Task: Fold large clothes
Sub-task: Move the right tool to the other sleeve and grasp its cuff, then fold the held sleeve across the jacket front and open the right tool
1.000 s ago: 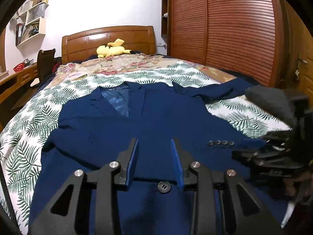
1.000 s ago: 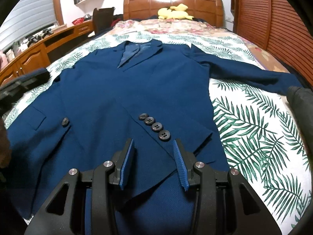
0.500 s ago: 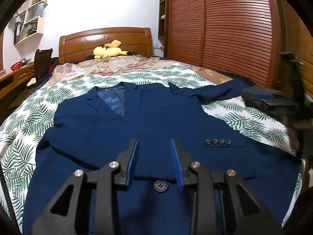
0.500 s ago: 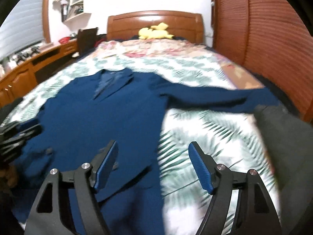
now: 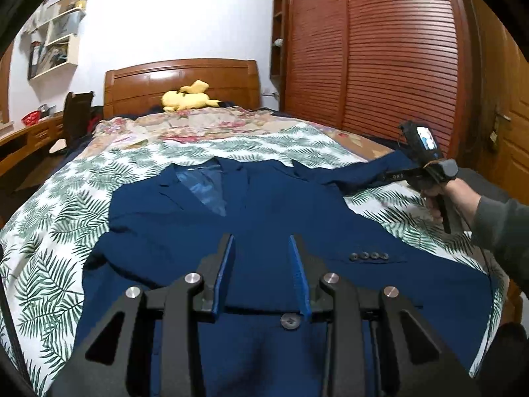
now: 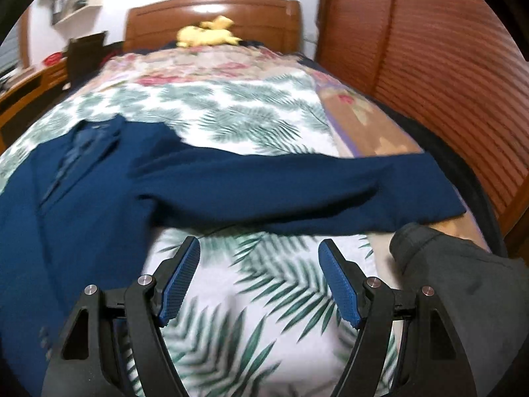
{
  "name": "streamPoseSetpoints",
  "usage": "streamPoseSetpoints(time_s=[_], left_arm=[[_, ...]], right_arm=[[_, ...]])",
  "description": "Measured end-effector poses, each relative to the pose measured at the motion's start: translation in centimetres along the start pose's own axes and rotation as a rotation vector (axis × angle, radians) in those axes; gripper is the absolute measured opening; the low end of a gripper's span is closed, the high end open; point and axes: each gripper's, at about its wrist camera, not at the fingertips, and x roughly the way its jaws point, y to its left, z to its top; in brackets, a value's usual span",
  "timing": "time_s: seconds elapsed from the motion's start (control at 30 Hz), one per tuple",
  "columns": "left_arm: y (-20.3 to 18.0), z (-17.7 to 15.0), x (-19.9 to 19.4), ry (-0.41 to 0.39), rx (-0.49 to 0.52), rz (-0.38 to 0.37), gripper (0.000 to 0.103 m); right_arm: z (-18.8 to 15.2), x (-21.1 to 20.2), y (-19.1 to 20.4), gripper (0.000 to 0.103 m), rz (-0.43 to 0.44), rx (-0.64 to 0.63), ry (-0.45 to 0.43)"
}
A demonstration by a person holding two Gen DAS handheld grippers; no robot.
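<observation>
My right gripper (image 6: 259,278) has left cuff buttons (image 5: 368,256), opened wide, empty, now faces outstretched sleeve (image 6: 297,192). Left gripper (image 5: 261,274) half open, empty, unmoved above jacket (image 5: 264,211), flat on bed (image 5: 49,231). I think sleeve fold comes next

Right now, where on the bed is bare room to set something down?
Free: leaf-print cover below the outstretched sleeve; also between blazer collar and floral blanket. Crowded: the bed's middle under the blazer.
</observation>
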Motion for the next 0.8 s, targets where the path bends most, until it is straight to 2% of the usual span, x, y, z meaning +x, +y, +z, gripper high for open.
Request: streamPoseSetpoints(time_s=[0.2, 0.33, 0.4, 0.57, 0.63, 0.7, 0.8], left_arm=[[1.0, -0.1, 0.3, 0.002, -0.003, 0.017, 0.033], [1.8, -0.3, 0.8, 0.019, -0.029, -0.040, 0.033], [2.3, -0.4, 1.0, 0.034, -0.062, -0.082, 0.033], [2.2, -0.5, 0.9, 0.032, -0.061, -0.066, 0.033], [2.1, -0.5, 0.9, 0.035, -0.054, -0.062, 0.033], [1.8, -0.7, 0.8, 0.035, -0.044, -0.059, 0.033], [1.5, -0.7, 0.6, 0.034, -0.034, -0.060, 0.033]], right_arm=[[1.2, 4.7, -3.7, 0.076, 0.007, 0.168, 0.088], [1.8, 6.8, -5.2, 0.076, -0.041, 0.243, 0.160], [2.2, 7.6, -5.9, 0.076, -0.011, 0.303, 0.182], [2.6, 8.5, -6.4, 0.076, 0.008, 0.374, 0.214], [3.0, 8.5, -6.2, 0.062, 0.015, 0.368, 0.216], [3.3, 8.5, -5.8, 0.009, 0.043, 0.352, 0.219], [4.1, 8.4, -4.2, 0.001, 0.038, 0.267, 0.212]])
